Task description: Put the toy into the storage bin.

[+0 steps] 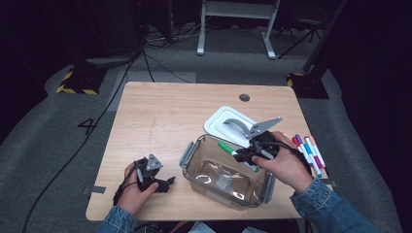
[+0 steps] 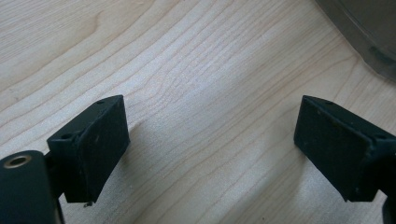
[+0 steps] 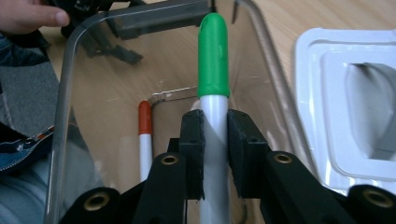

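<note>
The right tongs (image 3: 215, 140) are clenching a green-capped marker (image 3: 214, 60) by its white barrel, one black pad pressing on each side, the cap pointing away past the tips. In the high view the right tongs (image 1: 248, 154) are holding this marker (image 1: 228, 149) over the right rim of a clear box (image 1: 194, 167), with the green end reaching in over the opening. The box is sitting on the worktop (image 1: 160, 111) near the front edge, its grey latches folded out at both ends. In the right gripper view an orange-capped marker (image 3: 145, 135) is lying inside the box (image 3: 65, 107), on its floor, just left of the tongs.

A white lid (image 1: 219, 121) is lying flat behind the box, touching or nearly touching its far rim; in the right gripper view the lid (image 3: 322, 93) is sitting just beyond the box wall. More markers (image 1: 311, 154) are lying side by side near the worktop's right edge, just beside the right hand (image 1: 286, 167).

The left tongs (image 2: 210, 144) are released, their pads standing wide apart over bare wood with nothing between them. In the high view the left tongs (image 1: 163, 184) are resting on the worktop left of the box, near it but apart, in the left hand (image 1: 133, 191).
</note>
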Demonstrator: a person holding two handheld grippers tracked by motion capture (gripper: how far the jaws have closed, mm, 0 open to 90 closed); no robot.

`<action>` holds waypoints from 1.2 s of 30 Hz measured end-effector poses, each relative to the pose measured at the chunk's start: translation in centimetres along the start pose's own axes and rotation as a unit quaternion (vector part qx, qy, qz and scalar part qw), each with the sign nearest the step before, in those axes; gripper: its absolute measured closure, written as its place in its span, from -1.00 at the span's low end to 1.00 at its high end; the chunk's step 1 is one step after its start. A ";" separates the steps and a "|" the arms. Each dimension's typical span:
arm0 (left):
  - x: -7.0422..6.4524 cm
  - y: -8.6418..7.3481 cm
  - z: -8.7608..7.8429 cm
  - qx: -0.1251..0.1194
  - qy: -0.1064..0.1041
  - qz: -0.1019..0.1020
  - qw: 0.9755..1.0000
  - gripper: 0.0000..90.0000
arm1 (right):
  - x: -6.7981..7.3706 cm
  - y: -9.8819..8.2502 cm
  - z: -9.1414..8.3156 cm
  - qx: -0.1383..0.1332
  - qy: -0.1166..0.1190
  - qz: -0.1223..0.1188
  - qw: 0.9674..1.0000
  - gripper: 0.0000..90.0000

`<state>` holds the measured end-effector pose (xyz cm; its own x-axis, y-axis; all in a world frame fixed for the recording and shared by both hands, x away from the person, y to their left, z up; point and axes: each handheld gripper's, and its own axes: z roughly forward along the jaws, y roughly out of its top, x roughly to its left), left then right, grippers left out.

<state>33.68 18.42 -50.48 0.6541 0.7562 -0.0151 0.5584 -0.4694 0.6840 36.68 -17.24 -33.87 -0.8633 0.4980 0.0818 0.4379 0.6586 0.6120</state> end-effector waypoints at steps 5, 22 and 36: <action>-0.1 0.1 0.2 0.007 -0.004 0.002 1.000 -0.86 | 0.8 0.6 1.8 0.021 0.014 -0.014 1.000 0.71; -0.2 0.3 0.4 0.015 -0.006 0.004 1.000 -1.00 | 2.3 0.7 7.9 0.094 0.058 -0.031 0.993 0.71; -0.2 0.3 0.4 0.015 -0.007 0.004 1.000 -1.00 | 3.5 -0.4 11.6 0.171 0.082 -0.051 0.981 0.71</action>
<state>33.96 17.91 -50.58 0.6647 0.7468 -0.0198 0.5682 -0.4881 0.6625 36.36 -9.18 -42.96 -0.9232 0.3414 0.1767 0.3821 0.8647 0.3259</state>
